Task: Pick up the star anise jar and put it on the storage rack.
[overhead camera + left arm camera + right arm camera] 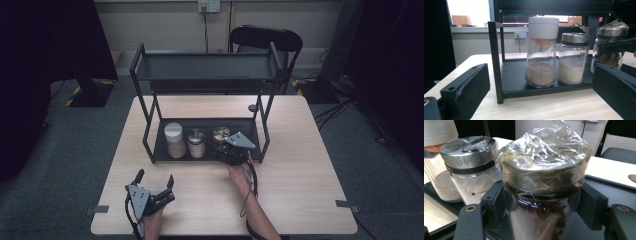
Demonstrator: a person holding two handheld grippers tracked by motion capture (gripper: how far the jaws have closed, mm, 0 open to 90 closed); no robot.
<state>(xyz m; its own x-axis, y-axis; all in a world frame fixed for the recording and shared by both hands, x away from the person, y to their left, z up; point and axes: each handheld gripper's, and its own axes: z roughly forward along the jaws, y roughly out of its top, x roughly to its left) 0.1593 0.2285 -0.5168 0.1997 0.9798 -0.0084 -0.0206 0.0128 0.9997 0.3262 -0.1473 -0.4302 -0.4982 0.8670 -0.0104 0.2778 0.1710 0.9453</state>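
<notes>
1. A black metal two-tier rack [150, 120] stands on the far half of the pale wooden tabletop [300, 165], its lower tray facing the person's edge.
2. Three jars stand in a row on that lower tray, close beside one another.
3. Toward the tray's left end is a clear glass shaker with a white plastic cap [175, 140], holding brownish powder in its lower part.
4. In the middle is a clear glass jar with a brushed metal lid [196, 143], about half full of pale powder.
5. Toward the tray's right end is a clear glass jar with a dark lid wrapped in plastic film [544, 170], holding dark brown pieces that look like dried spice.
6. The right gripper [226, 150] reaches over the tray's near edge; its black jaws press on either side of the film-wrapped jar just below the lid, so the jar is clamped while it stands on the tray.
7. The left gripper [155, 181] rests near the tabletop's near-left corner, well apart from the rack, its jaws spread wide with nothing between them, pointing toward the jars.
</notes>
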